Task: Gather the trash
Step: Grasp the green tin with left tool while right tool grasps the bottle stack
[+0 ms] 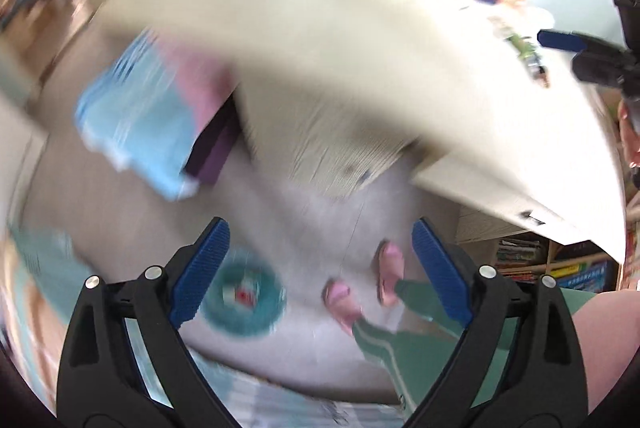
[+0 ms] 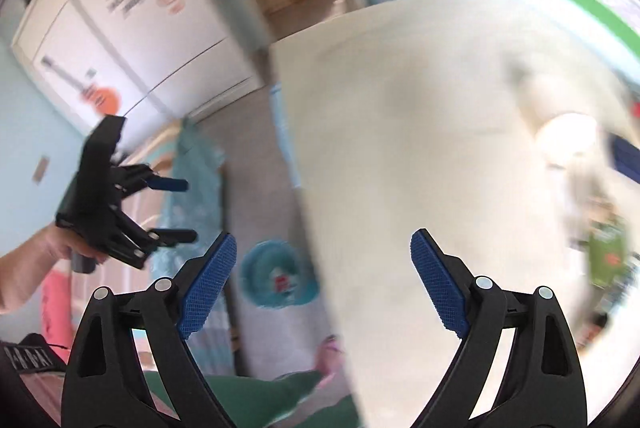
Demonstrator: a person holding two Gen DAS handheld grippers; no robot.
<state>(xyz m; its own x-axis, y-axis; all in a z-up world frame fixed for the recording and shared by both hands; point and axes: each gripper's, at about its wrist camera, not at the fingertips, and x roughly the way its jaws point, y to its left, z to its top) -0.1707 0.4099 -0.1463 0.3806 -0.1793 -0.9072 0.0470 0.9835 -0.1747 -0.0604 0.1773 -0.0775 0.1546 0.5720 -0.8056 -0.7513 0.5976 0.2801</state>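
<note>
While both ribbed blue claws (image 1: 320, 264) (image 2: 323, 278) gape, nothing's gripped.

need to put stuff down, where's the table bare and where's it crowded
The table is bare across its near and middle part, from the edge by the floor bin inward. Clutter crowds the far right side. Both views are blurred, so the items are unclear.

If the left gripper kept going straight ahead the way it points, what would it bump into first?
Probably the floor. The left gripper is open, aimed down between the teal bin and the pink slippers, beyond the table edge. The picture is blurry, so depth is uncertain.
</note>
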